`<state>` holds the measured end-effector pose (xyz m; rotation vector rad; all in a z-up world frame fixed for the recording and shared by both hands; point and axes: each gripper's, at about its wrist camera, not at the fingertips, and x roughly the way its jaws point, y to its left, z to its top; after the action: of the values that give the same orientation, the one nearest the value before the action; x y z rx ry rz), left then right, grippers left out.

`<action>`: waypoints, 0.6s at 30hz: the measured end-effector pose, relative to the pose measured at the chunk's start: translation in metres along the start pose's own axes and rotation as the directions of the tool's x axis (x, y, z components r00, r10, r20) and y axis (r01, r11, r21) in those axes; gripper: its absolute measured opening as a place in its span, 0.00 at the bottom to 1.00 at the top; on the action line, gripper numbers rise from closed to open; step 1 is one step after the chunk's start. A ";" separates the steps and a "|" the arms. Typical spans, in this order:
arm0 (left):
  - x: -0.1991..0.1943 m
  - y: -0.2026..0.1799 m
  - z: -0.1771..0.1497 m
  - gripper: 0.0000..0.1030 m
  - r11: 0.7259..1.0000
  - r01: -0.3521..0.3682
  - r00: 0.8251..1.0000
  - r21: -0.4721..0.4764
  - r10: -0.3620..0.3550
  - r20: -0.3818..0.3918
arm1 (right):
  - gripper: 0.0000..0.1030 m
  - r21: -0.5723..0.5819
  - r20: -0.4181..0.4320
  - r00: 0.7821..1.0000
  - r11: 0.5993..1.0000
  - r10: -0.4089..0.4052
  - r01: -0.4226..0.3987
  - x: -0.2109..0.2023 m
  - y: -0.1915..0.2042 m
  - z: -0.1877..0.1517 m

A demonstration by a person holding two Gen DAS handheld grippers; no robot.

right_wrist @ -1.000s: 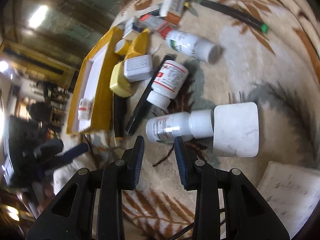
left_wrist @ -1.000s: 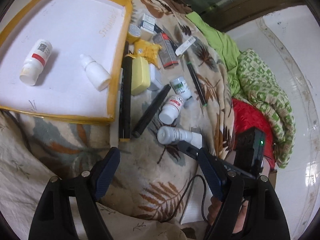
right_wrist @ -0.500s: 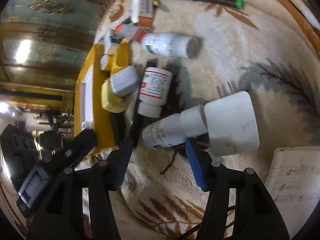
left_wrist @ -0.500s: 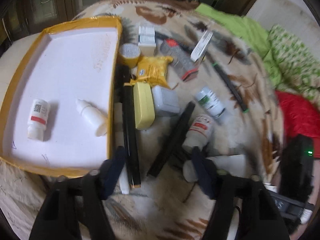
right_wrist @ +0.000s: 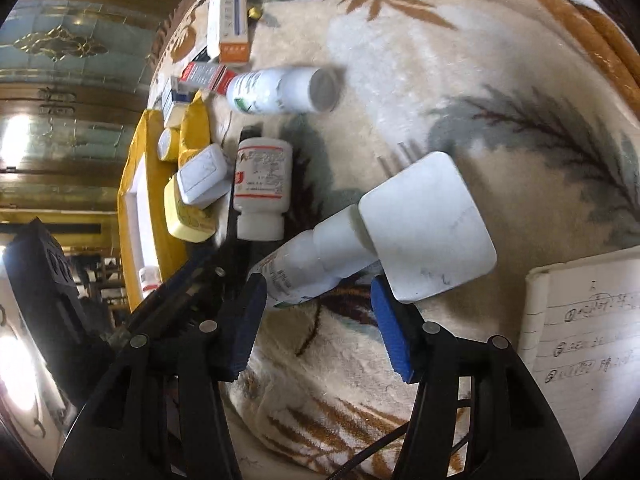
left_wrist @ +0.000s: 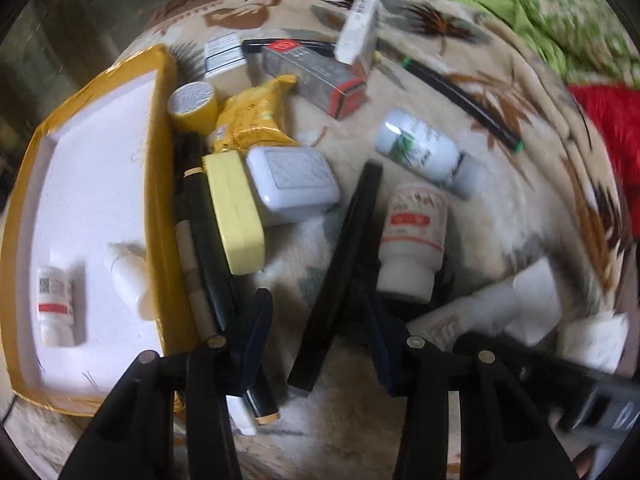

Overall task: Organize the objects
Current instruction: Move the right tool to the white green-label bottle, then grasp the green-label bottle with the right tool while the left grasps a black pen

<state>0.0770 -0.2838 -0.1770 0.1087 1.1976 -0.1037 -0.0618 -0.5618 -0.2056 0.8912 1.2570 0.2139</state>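
In the left wrist view my left gripper (left_wrist: 318, 340) points down at the clutter, jaws closing. The lower end of a long black stick (left_wrist: 344, 264) lies between the pads, which do not touch it. A red-labelled white bottle (left_wrist: 412, 236) lies just beyond the right pad. My right gripper (right_wrist: 316, 328) is open over a lying white bottle (right_wrist: 304, 268), whose base sits between the fingertips, untouched. Its cap rests against a white square box (right_wrist: 424, 228). The yellow-rimmed white tray (left_wrist: 160, 160) at the left holds a small red-striped bottle (left_wrist: 56, 304) and a dropper bottle (left_wrist: 128, 276).
Packed beside the tray are a yellow case (left_wrist: 234, 212), a grey-white box (left_wrist: 292, 184), a yellow packet (left_wrist: 248, 120), a tape roll (left_wrist: 192, 106) and cartons. A green-labelled bottle (left_wrist: 424, 156) and a green-tipped black pen (left_wrist: 464, 100) lie farther out. An open notebook (right_wrist: 580, 320) lies right.
Both grippers came in lower over the clutter. The left jaws narrowed around the black stick. The right jaws went from nearly shut to wide, with the lying white bottle's base now between them.
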 end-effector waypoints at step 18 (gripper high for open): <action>0.001 -0.020 -0.008 0.30 0.991 0.032 0.999 0.128 -0.035 0.021 | 0.54 0.001 0.021 0.998 0.999 -0.052 0.052 -0.024 -0.014 -0.002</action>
<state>0.0677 -0.3025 -0.1814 0.1987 1.1691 -0.2102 -0.0761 -0.5850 -0.1977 0.8581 1.2590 0.1620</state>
